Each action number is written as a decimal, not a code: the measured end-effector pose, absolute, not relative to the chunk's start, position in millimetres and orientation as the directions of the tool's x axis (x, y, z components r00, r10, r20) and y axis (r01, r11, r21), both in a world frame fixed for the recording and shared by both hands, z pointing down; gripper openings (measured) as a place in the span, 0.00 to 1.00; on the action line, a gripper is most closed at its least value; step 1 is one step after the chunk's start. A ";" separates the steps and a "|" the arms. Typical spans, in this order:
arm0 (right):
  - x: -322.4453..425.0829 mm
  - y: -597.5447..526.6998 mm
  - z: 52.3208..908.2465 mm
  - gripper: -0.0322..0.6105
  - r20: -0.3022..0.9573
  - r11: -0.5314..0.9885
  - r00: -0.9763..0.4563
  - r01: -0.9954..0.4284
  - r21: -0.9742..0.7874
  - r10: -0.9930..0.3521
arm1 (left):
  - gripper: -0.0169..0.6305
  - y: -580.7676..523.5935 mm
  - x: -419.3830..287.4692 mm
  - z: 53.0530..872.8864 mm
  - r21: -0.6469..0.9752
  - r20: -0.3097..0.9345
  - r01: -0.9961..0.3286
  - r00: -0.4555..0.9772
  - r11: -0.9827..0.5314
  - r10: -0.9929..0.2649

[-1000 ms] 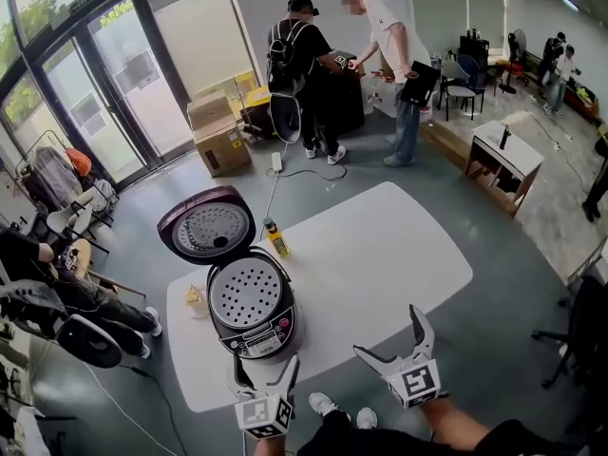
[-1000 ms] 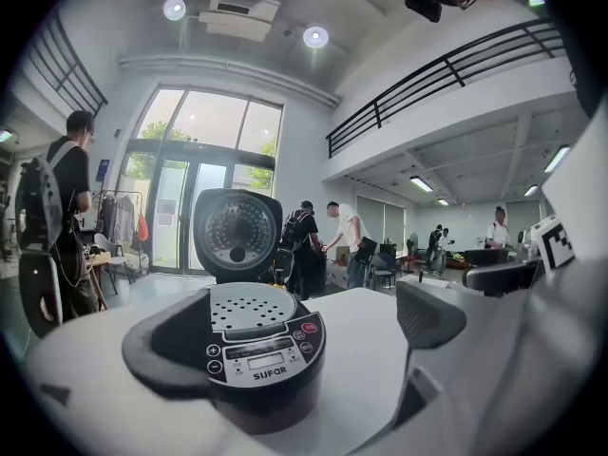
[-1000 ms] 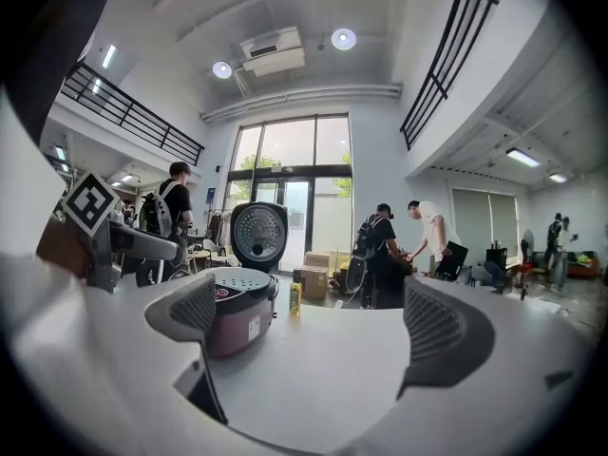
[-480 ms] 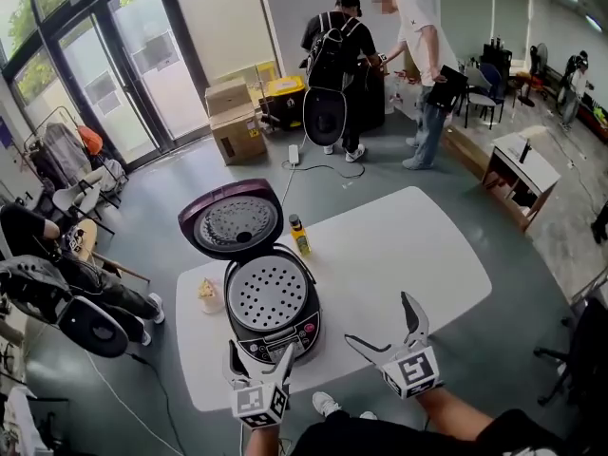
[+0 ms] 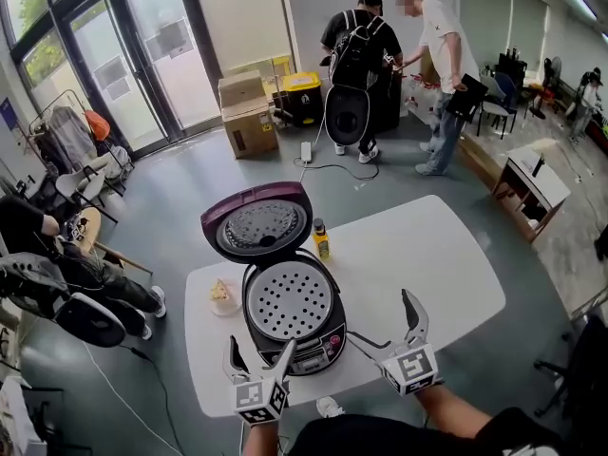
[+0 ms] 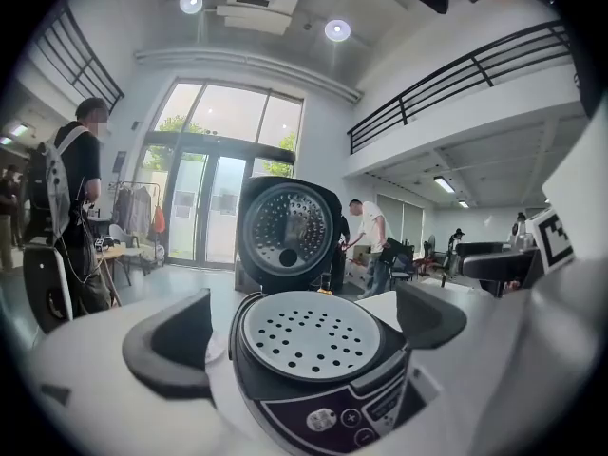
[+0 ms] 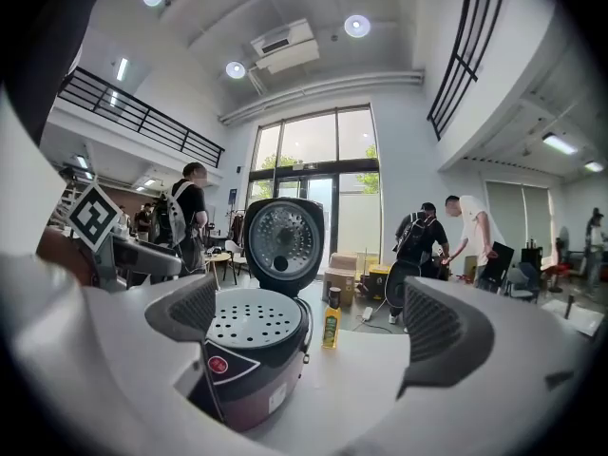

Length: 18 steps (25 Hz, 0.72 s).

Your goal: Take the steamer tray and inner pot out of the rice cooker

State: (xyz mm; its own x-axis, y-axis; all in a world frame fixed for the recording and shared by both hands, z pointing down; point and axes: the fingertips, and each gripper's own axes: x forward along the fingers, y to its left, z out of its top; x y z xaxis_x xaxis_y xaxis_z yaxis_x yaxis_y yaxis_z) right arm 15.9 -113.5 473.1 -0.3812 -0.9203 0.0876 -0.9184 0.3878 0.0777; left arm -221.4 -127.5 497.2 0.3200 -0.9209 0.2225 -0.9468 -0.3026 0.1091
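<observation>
A dark purple rice cooker (image 5: 291, 323) stands on the white table (image 5: 427, 255) with its lid (image 5: 258, 224) swung up and back. A round white steamer tray (image 5: 289, 299) full of holes sits in its mouth, also plain in the left gripper view (image 6: 312, 332) and the right gripper view (image 7: 255, 319). The inner pot is hidden under the tray. My left gripper (image 5: 258, 361) is open, low at the cooker's near left corner. My right gripper (image 5: 391, 325) is open, just right of the cooker's front. Neither touches anything.
A small yellow bottle (image 5: 322, 240) stands behind the cooker, and a small cup (image 5: 222, 295) sits at its left. Two people (image 5: 399, 55) stand at the back of the room by boxes (image 5: 247, 112). A chair (image 5: 85, 316) is on the left.
The view has shifted so the cooker and table sit further right and closer. Both grippers stay open and have come nearer the cooker's front.
</observation>
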 end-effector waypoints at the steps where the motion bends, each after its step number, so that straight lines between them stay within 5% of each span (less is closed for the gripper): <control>1: 10.4 -118.1 472.9 0.97 0.087 0.391 -0.384 -0.917 0.082 -0.919 | 0.94 -130.9 -225.3 499.6 0.107 0.231 -0.947 0.321 -0.303 -0.919; 10: -19.8 -149.3 464.0 0.97 0.104 0.402 -0.391 -0.907 0.126 -0.914 | 0.93 -156.0 -249.7 513.3 0.096 0.327 -0.945 0.326 -0.312 -0.887; 18: -34.9 -178.1 488.3 0.97 0.246 0.499 -0.458 -0.855 0.144 -0.855 | 0.93 -171.9 -257.1 538.1 0.079 0.468 -0.954 0.291 -0.288 -0.834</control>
State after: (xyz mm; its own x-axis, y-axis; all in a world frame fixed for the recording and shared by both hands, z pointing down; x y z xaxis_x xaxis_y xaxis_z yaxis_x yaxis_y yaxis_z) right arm -34.9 -178.1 488.3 -0.4576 -0.8545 0.2458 -0.8546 0.4990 0.1439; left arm -257.1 -171.9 538.1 0.2909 -0.8344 0.4682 -0.9543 -0.2884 0.0788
